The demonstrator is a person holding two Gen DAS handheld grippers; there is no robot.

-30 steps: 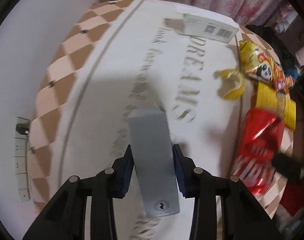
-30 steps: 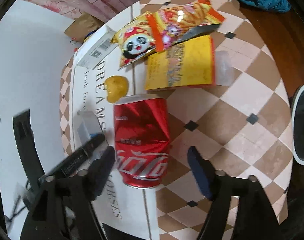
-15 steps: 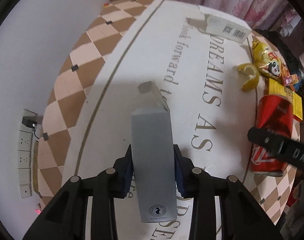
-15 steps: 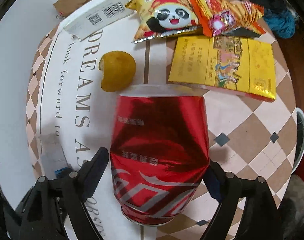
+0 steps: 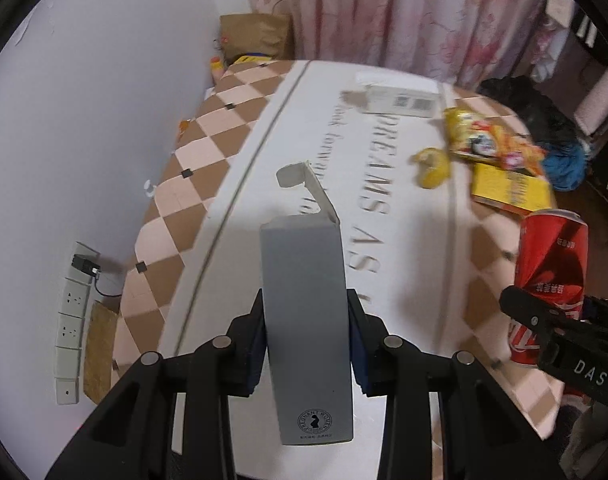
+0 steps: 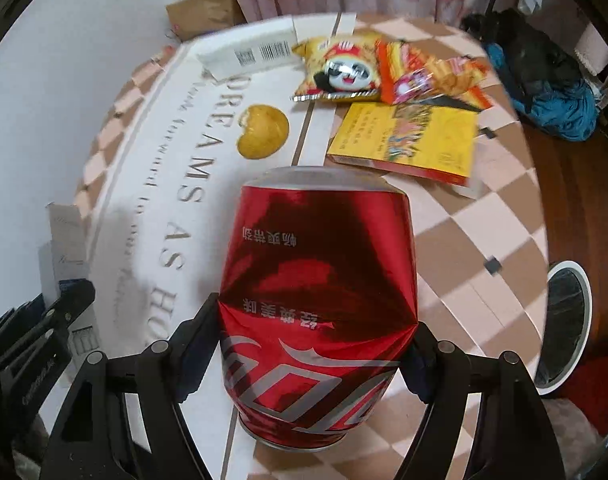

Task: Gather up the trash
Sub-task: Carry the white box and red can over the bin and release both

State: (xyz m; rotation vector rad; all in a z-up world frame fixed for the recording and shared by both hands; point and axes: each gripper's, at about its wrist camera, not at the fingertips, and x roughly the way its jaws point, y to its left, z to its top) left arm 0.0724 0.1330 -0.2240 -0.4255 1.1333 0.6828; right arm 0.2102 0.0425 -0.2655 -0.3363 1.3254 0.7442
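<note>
Left gripper (image 5: 306,344) fingers clamp the grey carton (image 5: 304,300); right gripper (image 6: 316,356) fingers pinch the dented cola can (image 6: 316,300). Lift both gently, without squeezing harder.

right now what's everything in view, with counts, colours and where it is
grey carton: 1, grey, top flap open, in the left gripper
cola can: 1, red, dented, in the right gripper
white box: 1, white with barcode, far edge of the table
snack bags: 2, yellow and orange, next to the white box
yellow packet: 1, yellow, flat, in front of the snack bags
fruit peel: 1, yellow, on the white lettered strip
table: 1, brown and pink checks
curtain: pink floral, behind the table
left gripper: black, shut on the carton
right gripper: black, shut on the can
</note>
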